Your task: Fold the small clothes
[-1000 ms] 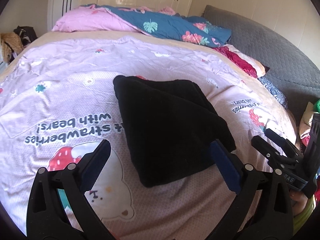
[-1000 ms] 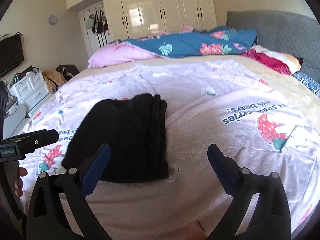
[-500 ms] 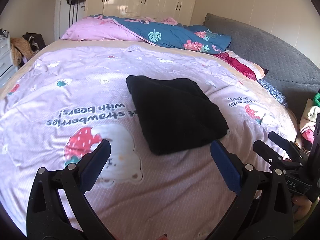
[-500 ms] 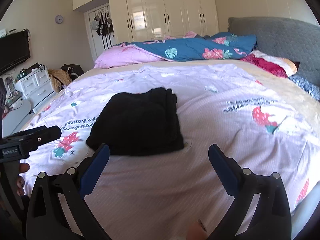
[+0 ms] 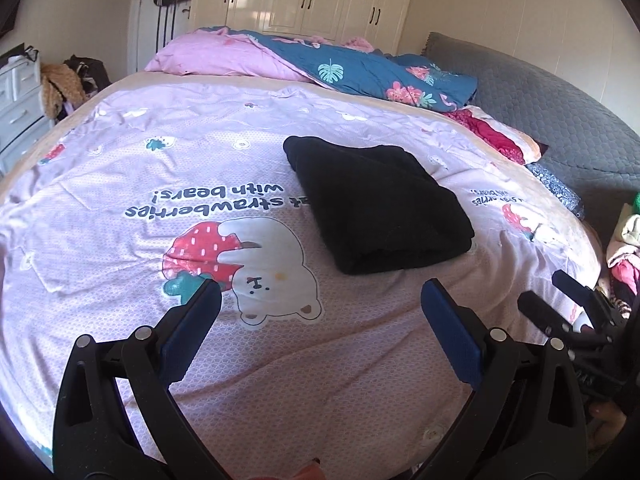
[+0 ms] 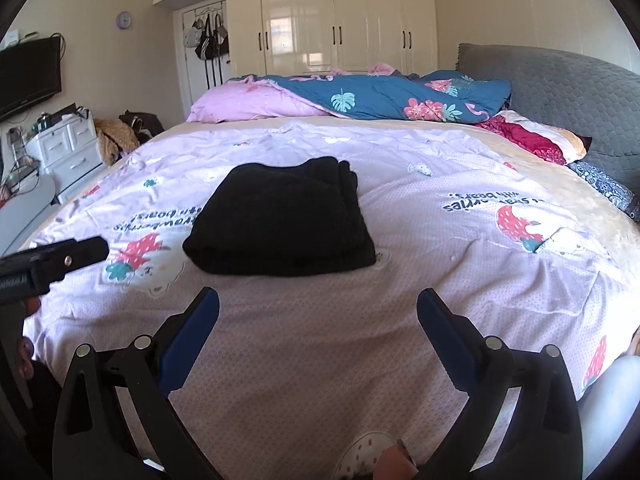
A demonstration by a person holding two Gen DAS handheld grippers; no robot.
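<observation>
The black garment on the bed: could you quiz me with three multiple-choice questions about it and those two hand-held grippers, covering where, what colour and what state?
1. Where does the black garment lie?
A. on the lilac bedspread
B. on the pillows
C. on the floor

2. What colour are the gripper pads?
A. red
B. blue
C. white

3. How is the left gripper?
A. shut on cloth
B. shut, empty
C. open, empty

Answers: 1 A, it rests folded mid-bed; 2 B, both views show blue pads; 3 C, the jaws stand wide apart, like the right gripper.
</observation>
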